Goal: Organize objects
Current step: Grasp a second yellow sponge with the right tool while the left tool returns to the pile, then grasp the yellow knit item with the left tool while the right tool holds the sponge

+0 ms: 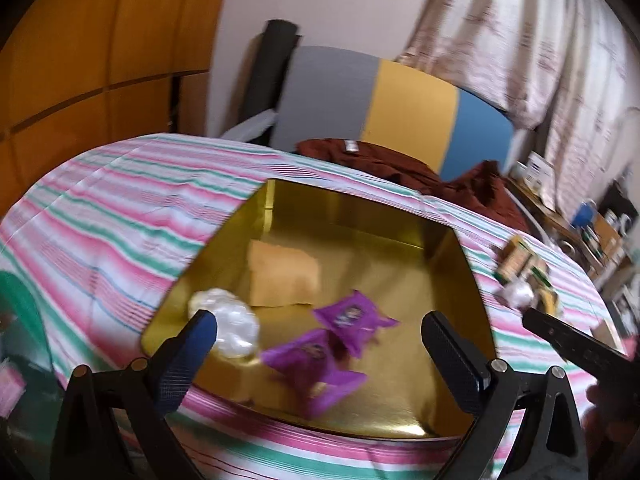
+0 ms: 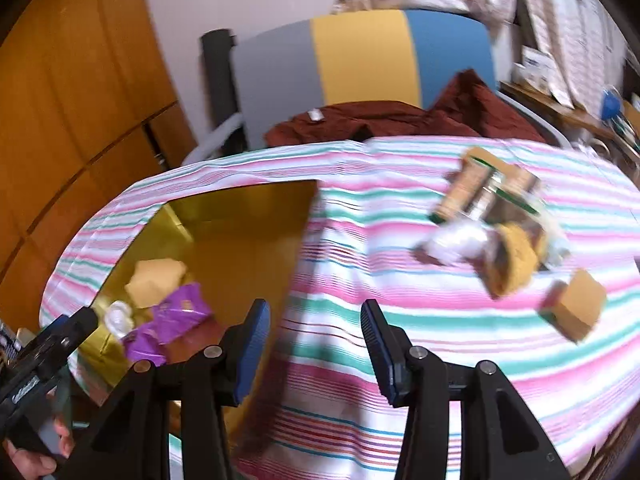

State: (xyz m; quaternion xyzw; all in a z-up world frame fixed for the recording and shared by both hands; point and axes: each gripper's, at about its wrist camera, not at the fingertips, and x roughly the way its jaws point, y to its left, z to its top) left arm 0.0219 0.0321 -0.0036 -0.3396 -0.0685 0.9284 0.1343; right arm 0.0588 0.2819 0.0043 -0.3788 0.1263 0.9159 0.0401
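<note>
A gold tin tray (image 1: 372, 216) lies on the striped cloth and also shows in the right wrist view (image 2: 240, 216). In it lie a tan packet (image 1: 282, 276), a white plastic-wrapped item (image 1: 234, 326) and two purple packets (image 1: 352, 318) (image 1: 312, 364). My left gripper (image 1: 320, 338) is open and empty above the tray's near edge. My right gripper (image 2: 316, 332) is open and empty over the cloth, right of the tray. Loose items lie farther right: a pile of snack packets (image 2: 484, 196), a round biscuit pack (image 2: 514, 262) and a small tan box (image 2: 576, 306).
The table has a pink, green and white striped cloth (image 2: 400, 292). A dark red garment (image 1: 384, 164) lies on a grey, yellow and blue chair (image 1: 400, 108) behind the table. A wooden wardrobe (image 1: 80, 60) stands left. A cluttered shelf (image 1: 580, 220) is at right.
</note>
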